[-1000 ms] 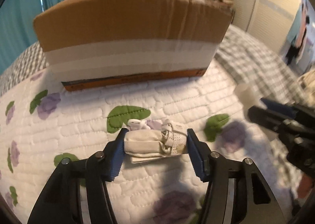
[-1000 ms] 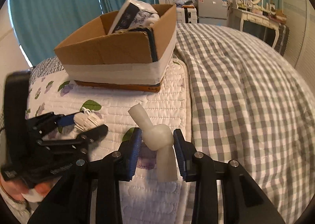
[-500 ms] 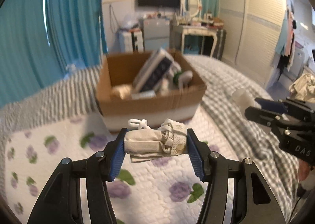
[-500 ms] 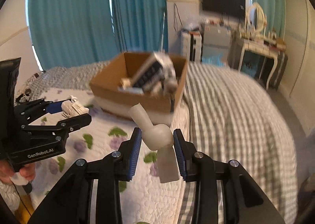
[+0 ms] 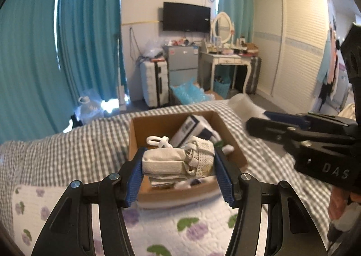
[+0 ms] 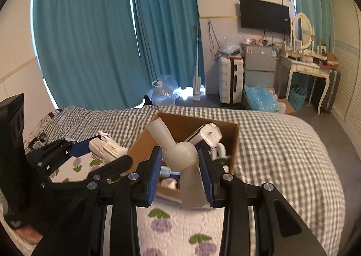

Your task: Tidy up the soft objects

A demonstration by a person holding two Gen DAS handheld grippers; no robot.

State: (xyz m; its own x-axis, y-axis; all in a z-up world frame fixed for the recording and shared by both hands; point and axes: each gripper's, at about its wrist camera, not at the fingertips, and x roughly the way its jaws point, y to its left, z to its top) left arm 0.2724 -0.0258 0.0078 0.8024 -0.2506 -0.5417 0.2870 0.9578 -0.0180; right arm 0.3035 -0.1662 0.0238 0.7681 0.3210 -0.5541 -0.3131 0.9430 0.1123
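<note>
My left gripper (image 5: 180,172) is shut on a folded white cloth bundle with loops (image 5: 178,161) and holds it in the air above the near side of an open cardboard box (image 5: 135,134) on the bed. The box holds a blue-and-white pack (image 5: 194,127) and other soft items. My right gripper (image 6: 180,174) is shut on a whitish knotted soft piece (image 6: 180,154), held above the same box (image 6: 234,143). The right gripper shows at the right in the left wrist view (image 5: 293,134); the left one shows at the left in the right wrist view (image 6: 94,154).
The box stands on a grey checked bedspread (image 6: 282,143) beside a white quilt with purple flowers (image 5: 180,229). Beyond the bed are teal curtains (image 6: 90,42), a water jug (image 6: 161,96), a suitcase, a small fridge, a dressing table (image 6: 309,69) and a wardrobe (image 5: 293,42).
Both grippers have risen from low over the quilt to well above the box, each still holding its item. The box's inside has come into view from above.
</note>
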